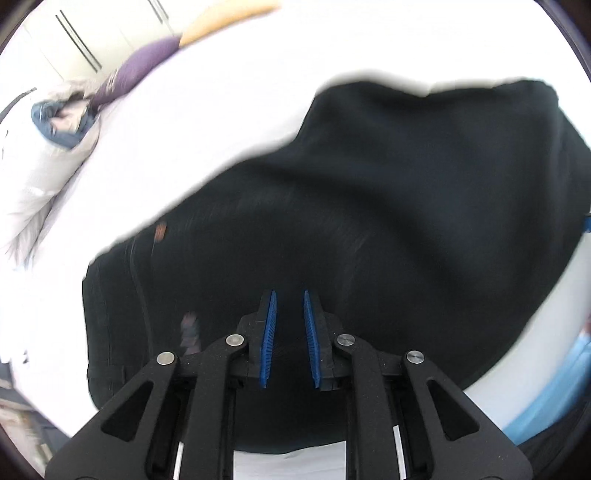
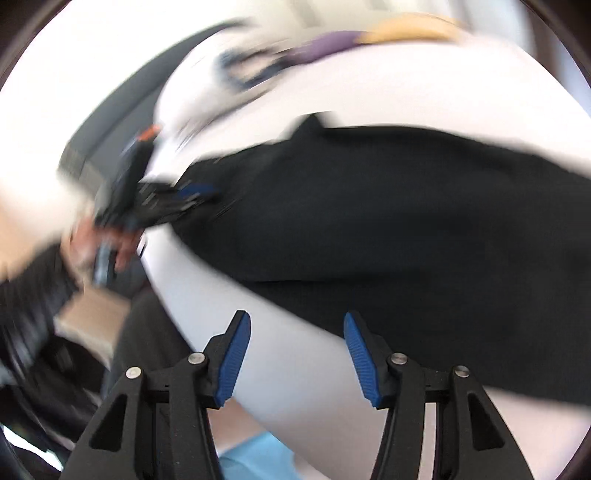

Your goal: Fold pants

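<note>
Blue-padded left gripper [image 1: 290, 295]: we note its jaws a narrow slit apart, nothing visibly pinched between them, poised over the black pants [image 1: 351, 221]. Pants: spread on the white bed [image 1: 221, 92], filling our left wrist view from 9 to 3 o'clock. Right gripper [image 2: 297, 321]: jaws wide apart, empty, over bare sheet, with the pants at 1 o'clock. Purple cushion [image 1: 144, 66] and orange cushion [image 1: 221, 18]: at 11 o'clock on the bed. Right view: blurred.

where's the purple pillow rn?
Left wrist view, upper left: purple pillow lies on the white bed, beside the yellow pillow, far from the black pants.
</note>
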Available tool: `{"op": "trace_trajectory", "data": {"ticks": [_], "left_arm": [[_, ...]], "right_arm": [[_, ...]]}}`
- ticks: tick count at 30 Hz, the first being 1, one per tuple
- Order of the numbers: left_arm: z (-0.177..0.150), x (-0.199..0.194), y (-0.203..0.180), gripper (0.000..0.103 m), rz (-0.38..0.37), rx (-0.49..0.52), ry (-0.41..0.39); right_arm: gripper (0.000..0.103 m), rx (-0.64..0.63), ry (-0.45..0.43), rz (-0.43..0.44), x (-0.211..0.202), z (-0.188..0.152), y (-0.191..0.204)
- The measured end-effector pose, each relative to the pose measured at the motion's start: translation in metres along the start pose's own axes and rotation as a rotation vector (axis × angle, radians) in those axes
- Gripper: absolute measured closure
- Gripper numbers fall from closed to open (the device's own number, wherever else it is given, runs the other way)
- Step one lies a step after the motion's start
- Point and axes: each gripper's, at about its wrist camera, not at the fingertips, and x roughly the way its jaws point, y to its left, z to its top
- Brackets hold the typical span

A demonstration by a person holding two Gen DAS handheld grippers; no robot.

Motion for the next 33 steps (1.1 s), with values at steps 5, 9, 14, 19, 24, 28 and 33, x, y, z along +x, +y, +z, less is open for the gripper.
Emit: {"op": "trace_trajectory", "data": {"ticks": [5, 9, 14, 19, 24, 28, 33], "left_arm": [[0.041, 0.016, -0.046, 0.088, 0.008, 0.074, 0.032], [0.043, 0.052, -0.058, 0.088, 0.022, 0.053, 0.09], [0.045, 0.049, -0.043, 0.088, -0.013, 0.005, 0.112], [0.054, 0.051, -0.043, 0.088, -0.013, 0.022, 0.142], [0.058, 0.048, -0.054, 0.088, -0.016, 0.033, 0.145], [0.057, 0.048, -0.056, 0.088, -0.013, 0.037, 0.152], [0.057, 0.05, -0.061, 0.088, 0.006, 0.062, 0.163]], "right_arm": [[0.047, 0.449, -0.228, -0.04, -0.067, -0.02, -0.124], [0.047, 0.615, -0.393, -0.022, -0.096, -0.013, -0.177], [0.05, 0.669, -0.477, 0.021, -0.103, 0.01, -0.219], [0.048, 0.533, -0.456, -0.034, -0.114, 0.032, -0.234], [0.048, 0.279, -0.351, -0.114, -0.114, 0.038, -0.213], [0.048, 0.218, -0.288, -0.122, -0.108, 0.038, -0.221], [0.048, 0.159, -0.288, -0.088, -0.118, 0.053, -0.225]]}}
